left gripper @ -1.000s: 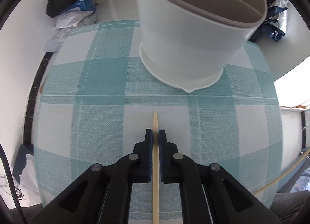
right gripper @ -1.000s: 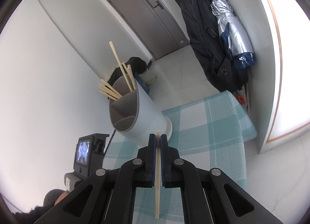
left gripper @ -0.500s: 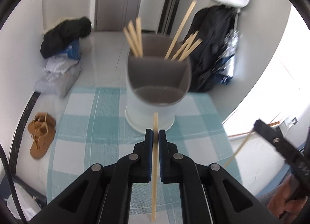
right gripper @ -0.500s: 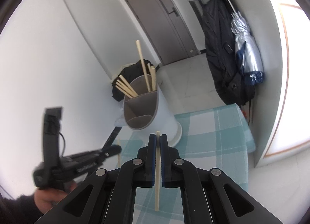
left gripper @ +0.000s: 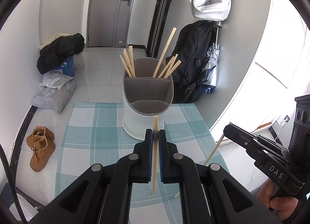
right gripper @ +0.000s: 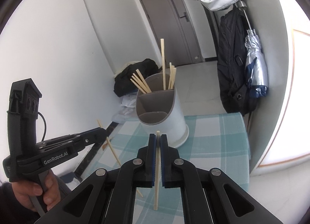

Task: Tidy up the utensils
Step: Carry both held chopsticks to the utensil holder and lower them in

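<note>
A white utensil holder [left gripper: 144, 116] with grey inner compartments stands on the teal checked tablecloth [left gripper: 89, 142]; it also shows in the right wrist view [right gripper: 164, 119]. Several wooden chopsticks [left gripper: 164, 57] stand in its two back compartments. My left gripper [left gripper: 154, 136] is shut on one chopstick [left gripper: 154, 166], held above the table in front of the holder. My right gripper [right gripper: 158, 141] is shut on another chopstick [right gripper: 157, 175], also raised before the holder. Each gripper shows in the other's view, the right [left gripper: 228, 131] and the left [right gripper: 102, 133].
Another chopstick tip [left gripper: 176, 195] lies on the cloth near the front. On the floor are brown boots [left gripper: 39, 146], plastic bags [left gripper: 54, 94] and a black coat [left gripper: 60, 51]. A black backpack [left gripper: 195, 65] and umbrella [right gripper: 253, 65] hang at the right wall.
My left gripper has risen and pulled back from close to the holder, so the whole holder and room show. The right gripper has shifted slightly; both keep their chopsticks.
</note>
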The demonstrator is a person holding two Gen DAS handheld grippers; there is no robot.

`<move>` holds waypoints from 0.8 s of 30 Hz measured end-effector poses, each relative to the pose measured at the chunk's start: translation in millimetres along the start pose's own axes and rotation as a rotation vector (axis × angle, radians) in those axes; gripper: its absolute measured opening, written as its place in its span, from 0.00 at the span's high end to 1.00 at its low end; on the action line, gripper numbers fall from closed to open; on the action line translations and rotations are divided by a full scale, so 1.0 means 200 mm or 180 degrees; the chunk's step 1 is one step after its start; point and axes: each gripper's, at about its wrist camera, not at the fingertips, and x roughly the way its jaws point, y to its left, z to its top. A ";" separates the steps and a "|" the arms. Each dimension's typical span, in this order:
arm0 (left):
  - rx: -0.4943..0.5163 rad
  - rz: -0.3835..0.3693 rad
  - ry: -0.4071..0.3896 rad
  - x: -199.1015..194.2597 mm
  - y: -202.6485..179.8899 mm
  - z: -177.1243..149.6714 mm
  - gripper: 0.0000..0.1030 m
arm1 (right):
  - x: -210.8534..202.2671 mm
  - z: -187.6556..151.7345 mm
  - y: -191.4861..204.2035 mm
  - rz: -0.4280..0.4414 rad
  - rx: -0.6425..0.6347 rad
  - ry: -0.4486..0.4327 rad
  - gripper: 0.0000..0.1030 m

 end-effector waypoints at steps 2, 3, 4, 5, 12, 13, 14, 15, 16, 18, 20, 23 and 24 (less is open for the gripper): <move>0.0019 -0.0016 0.0000 -0.02 0.00 0.00 0.99 | -0.01 0.00 0.03 -0.0029 -0.0062 -0.0046 0.97; 0.0032 -0.0030 -0.0011 -0.03 0.00 0.00 0.99 | -0.02 0.01 0.04 -0.0020 -0.0073 -0.0068 0.97; 0.0049 -0.0039 -0.0016 -0.04 0.00 0.00 0.99 | -0.03 0.01 0.05 -0.0015 -0.0078 -0.0080 0.97; 0.0073 -0.0028 -0.0018 -0.04 0.00 0.00 0.99 | -0.03 0.01 0.05 -0.0019 -0.0093 -0.0091 0.97; 0.0095 -0.0094 0.0007 -0.07 0.00 0.03 0.99 | -0.03 0.03 0.08 -0.0051 -0.0133 -0.0140 0.97; 0.0096 -0.0105 -0.0010 -0.08 0.00 0.05 0.99 | -0.03 0.03 0.08 -0.0058 -0.0125 -0.0140 0.97; 0.0096 -0.0115 -0.0022 -0.09 0.00 0.06 0.99 | -0.03 0.04 0.08 -0.0061 -0.0114 -0.0142 0.97; 0.0093 -0.0135 -0.0027 -0.10 0.00 0.08 0.99 | -0.03 0.05 0.08 -0.0058 -0.0111 -0.0147 0.97; 0.0085 -0.0141 -0.0029 -0.11 0.00 0.09 0.99 | -0.03 0.06 0.08 -0.0059 -0.0111 -0.0157 0.97; 0.0073 -0.0173 -0.0037 -0.13 -0.01 0.14 0.99 | -0.04 0.10 0.09 -0.0059 -0.0122 -0.0180 0.97; 0.0094 -0.0174 -0.0078 -0.15 -0.01 0.20 0.99 | -0.05 0.16 0.10 -0.0063 -0.0156 -0.0221 0.97; 0.0113 -0.0133 -0.0145 -0.17 -0.02 0.29 0.99 | -0.06 0.26 0.11 -0.0085 -0.0210 -0.0264 0.97; 0.0099 -0.0127 -0.0158 -0.18 -0.02 0.32 0.99 | -0.06 0.30 0.11 -0.0086 -0.0211 -0.0273 0.97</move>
